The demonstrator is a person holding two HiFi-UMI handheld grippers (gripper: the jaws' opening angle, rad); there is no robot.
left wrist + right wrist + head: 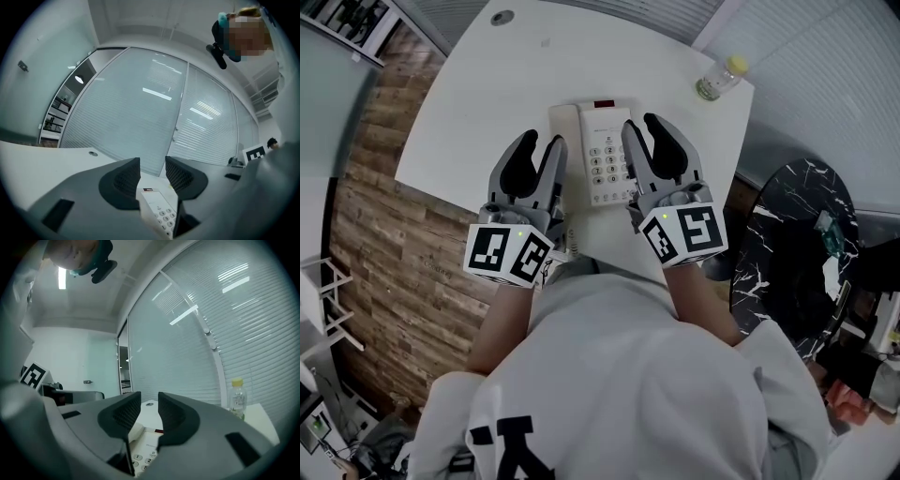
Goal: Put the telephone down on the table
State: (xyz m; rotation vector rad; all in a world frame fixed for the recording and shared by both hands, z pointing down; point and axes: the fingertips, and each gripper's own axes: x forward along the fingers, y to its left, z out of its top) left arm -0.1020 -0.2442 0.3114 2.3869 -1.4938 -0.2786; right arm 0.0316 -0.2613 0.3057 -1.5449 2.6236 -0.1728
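A white desk telephone (595,155) with a keypad lies flat on the white table (487,103), near its front edge. My left gripper (542,141) sits at the phone's left side and my right gripper (640,122) at its right side, both pointing away from me. In the left gripper view the jaws (152,164) stand a narrow gap apart, with the telephone (157,206) showing low in that gap. The right gripper (149,397) looks the same, its jaws over the telephone (145,446). Daylight shows between both pairs of pads, and I see no pad pressing on the phone.
A small clear bottle with a yellow cap (717,78) stands at the table's far right corner. A cable hole (502,17) marks the far edge. A dark marbled round table (797,234) is to the right, wooden flooring to the left, glass walls with blinds ahead.
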